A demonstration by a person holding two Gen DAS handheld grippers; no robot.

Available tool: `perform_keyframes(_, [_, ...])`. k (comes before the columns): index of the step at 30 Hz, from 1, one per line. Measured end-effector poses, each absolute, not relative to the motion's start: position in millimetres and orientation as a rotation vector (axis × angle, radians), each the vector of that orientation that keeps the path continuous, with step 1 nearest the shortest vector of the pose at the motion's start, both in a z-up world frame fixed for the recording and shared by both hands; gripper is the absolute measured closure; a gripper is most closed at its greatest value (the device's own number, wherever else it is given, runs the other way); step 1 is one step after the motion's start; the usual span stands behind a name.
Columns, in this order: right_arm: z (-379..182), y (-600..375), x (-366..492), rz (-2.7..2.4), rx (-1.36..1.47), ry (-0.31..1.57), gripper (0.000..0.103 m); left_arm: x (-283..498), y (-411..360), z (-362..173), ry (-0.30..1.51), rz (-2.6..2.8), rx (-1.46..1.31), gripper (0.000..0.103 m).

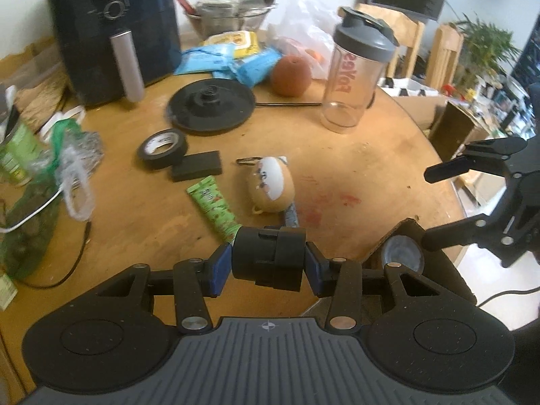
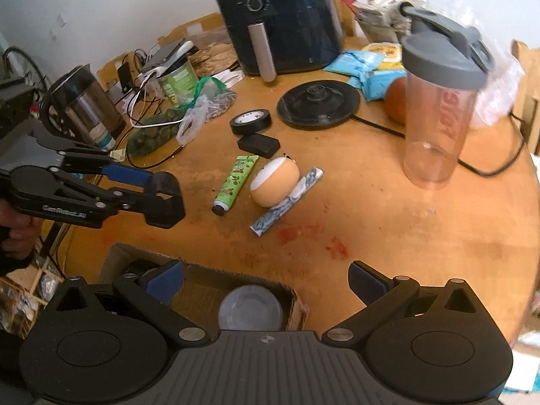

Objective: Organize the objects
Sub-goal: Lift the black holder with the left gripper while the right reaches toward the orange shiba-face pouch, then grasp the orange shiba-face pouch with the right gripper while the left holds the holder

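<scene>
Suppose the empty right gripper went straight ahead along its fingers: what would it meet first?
Probably the blue-and-white wrapped stick, with the plush ball resting on it. The right gripper hangs open over the cardboard box, so its height is unclear; it could pass above them.

We see an air fryer [image 1: 111, 30] standing at the back of the wooden table [image 1: 371, 168], with a kettle base [image 1: 211, 106] in front of it and a shaker bottle [image 1: 354, 74] upright off to the side of that base. An orange [image 1: 290, 76] lies behind the base, beside blue snack packets [image 1: 219, 59]. Away from the air fryer, at the table's edge, we see a kettle [image 2: 84, 104] and a green net bag [image 2: 158, 133].
</scene>
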State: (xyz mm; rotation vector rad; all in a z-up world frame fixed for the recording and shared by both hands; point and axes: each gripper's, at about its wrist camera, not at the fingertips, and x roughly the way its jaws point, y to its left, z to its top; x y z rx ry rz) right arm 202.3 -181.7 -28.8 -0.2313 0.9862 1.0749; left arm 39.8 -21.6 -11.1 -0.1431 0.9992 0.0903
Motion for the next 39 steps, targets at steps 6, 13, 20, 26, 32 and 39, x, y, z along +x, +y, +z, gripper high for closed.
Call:
perform_keyframes(6, [-31,-160,210,1.102,-0.311,0.941,0.000,22,-17,-2,0.985,0.152,-0.177,0.058])
perform_keyframes(13, [-38,-131,219,1.127,-0.421,0.874,0.000,5,-14,4,0.978,0.215,-0.213,0.058])
perform_keyframes(20, [-51,-101,222,1.165,-0.533,0.819,0.000,-12,-13,8,0.971,0.258,-0.249,0.058])
perform_keyframes(26, [-67,-75,221,1.214,-0.648,0.758,0.000,-25,-7,9,0.972,0.302,-0.277,0.058])
perform_keyframes(32, [-80,-53,221,1.228,-0.732,0.711,0.001,-37,0,8,0.975,0.350,-0.301,0.058])
perform_keyframes(39, [-96,-32,225,1.233,-0.813,0.689,0.008,-50,6,4,0.981,0.394,-0.331,0.058])
